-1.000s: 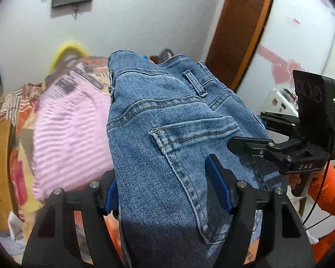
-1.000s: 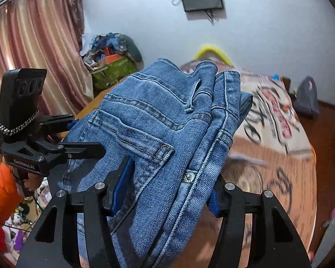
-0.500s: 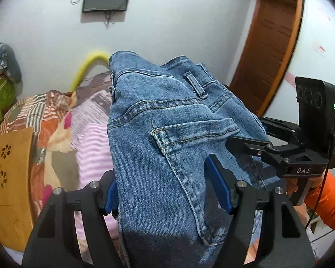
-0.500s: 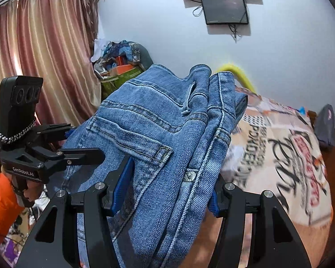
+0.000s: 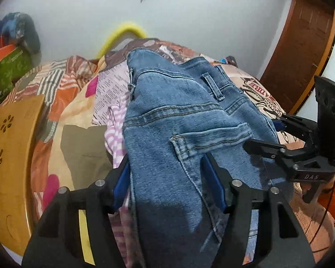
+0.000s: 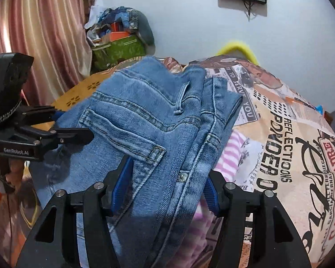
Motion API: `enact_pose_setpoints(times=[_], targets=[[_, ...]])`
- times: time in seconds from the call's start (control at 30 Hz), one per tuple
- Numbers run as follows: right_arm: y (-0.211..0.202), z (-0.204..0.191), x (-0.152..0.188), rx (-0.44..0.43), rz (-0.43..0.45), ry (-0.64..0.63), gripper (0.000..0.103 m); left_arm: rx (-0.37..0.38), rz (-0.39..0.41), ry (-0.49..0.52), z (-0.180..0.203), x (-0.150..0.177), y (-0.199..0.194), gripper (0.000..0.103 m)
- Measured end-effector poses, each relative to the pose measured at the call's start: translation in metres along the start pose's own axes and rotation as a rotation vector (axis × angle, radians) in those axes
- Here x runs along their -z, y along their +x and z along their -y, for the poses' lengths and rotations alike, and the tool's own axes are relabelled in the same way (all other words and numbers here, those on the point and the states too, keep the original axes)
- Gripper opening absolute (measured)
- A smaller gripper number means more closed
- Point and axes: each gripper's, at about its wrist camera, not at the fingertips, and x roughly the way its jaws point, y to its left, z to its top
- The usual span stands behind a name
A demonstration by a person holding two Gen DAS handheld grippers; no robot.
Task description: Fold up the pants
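Observation:
Folded blue jeans hang over both grippers, held up above a bed. My left gripper is shut on the thick denim, back pocket uppermost. In its view the right gripper clamps the same jeans from the right. In the right wrist view the jeans fill the middle, waistband pointing away; my right gripper is shut on them near a rivet. The left gripper grips the jeans' left side there.
A bed with a printed newspaper-style cover lies below. A pink striped garment and an olive cloth lie on it. A wooden board is at left. A pile of bags, a curtain, a wooden door.
Both grippers have tipped downward with the jeans; the bed now fills more of both views. The grip on the jeans is unchanged.

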Motion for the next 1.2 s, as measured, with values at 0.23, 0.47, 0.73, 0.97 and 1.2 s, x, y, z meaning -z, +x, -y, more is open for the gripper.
enact_pose_setpoints(times=[0.23,0.47,0.73,0.97,1.2], targets=[[-0.028,-0.002,0.002,0.070,-0.009,0.025,0.057,-0.113,0.030,0.039,0.017,0.008,-0.031,0.066],[-0.085,-0.016,0.001,0.105,0.045,0.014,0.057,-0.172,0.079,0.001,0.042,0.015,-0.087,0.066],[-0.181,-0.052,-0.005,0.091,0.199,0.023,0.057,-0.173,0.200,-0.006,0.100,0.019,-0.177,0.066],[-0.261,-0.086,-0.004,0.061,0.327,0.024,0.058,-0.180,0.325,0.019,0.151,0.031,-0.264,0.066],[-0.332,-0.129,0.017,0.036,0.454,0.012,0.058,-0.194,0.458,0.071,0.195,0.062,-0.344,0.068]])
